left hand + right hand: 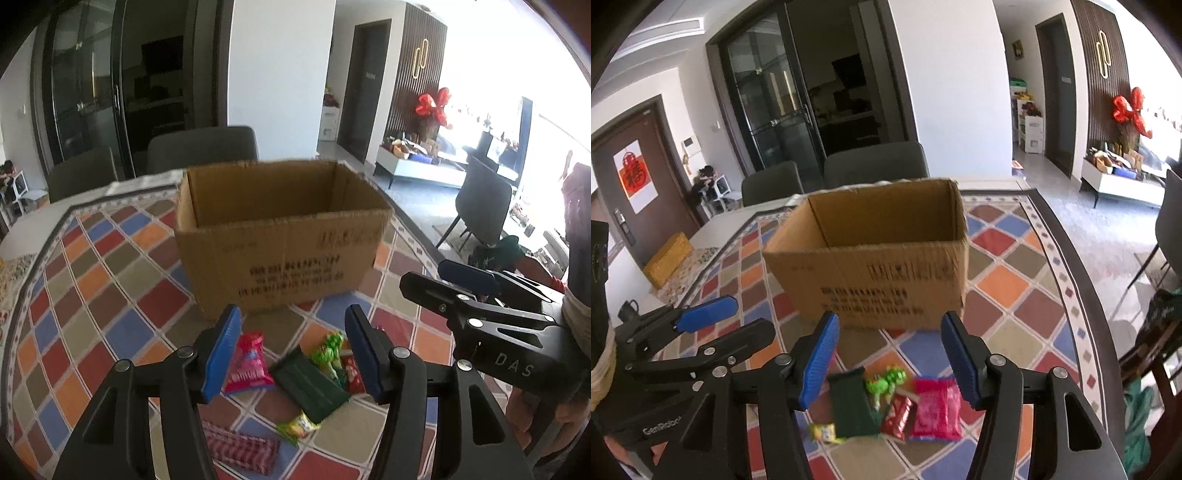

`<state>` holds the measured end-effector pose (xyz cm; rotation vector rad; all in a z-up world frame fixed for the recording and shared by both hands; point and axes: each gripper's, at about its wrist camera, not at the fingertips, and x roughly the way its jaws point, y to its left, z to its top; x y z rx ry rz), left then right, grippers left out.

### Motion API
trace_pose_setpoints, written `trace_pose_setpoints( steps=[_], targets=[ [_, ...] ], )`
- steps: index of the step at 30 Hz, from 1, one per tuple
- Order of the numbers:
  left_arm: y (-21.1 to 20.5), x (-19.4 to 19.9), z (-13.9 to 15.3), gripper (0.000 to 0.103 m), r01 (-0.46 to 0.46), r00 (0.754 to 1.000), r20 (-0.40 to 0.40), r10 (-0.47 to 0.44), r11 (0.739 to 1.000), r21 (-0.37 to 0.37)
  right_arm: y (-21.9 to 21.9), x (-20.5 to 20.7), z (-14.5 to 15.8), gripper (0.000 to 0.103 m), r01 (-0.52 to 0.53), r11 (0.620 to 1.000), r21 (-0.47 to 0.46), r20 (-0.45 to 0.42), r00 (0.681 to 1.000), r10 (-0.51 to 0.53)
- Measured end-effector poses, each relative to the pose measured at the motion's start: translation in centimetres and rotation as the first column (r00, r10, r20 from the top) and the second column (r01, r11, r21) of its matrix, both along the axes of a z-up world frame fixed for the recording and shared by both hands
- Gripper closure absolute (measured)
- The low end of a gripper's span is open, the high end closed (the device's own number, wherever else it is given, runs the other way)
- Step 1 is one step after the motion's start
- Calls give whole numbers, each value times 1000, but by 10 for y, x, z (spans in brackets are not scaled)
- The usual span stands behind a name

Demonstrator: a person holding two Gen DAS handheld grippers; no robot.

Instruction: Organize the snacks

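An open, empty cardboard box (280, 236) stands on the patterned tablecloth, also in the right wrist view (875, 266). In front of it lie snack packets: a pink packet (249, 365), a dark green packet (310, 387), a bright green packet (330, 354), a red one (351, 373), a small yellow-green one (299, 426) and a red checked one (243, 448). My left gripper (291, 354) is open and empty above them. My right gripper (890, 362) is open and empty above the dark green packet (851, 406), red packet (897, 415) and large pink packet (936, 410).
The colourful diamond-pattern tablecloth (110, 295) covers the table. Grey chairs (203, 147) stand behind the box. The right gripper's body (498, 325) is at the right of the left view; the left gripper (701, 332) is at the left of the right view.
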<state>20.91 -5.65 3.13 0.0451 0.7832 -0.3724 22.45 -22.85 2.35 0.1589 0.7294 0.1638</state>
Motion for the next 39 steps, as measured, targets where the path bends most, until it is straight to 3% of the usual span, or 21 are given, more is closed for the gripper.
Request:
trace_pose_setpoints(
  steps=[22,39],
  targets=[
    [-11,-24,-81,45,15,975,-220,-13,1000,10,-14,-39,-81,44,42,999,15,-214,976,-38],
    [-16,0,-118,45,-11,945,-326,17,1000,20,-22,-32,-117,44,77,997,-4,-307,949,-75]
  ],
)
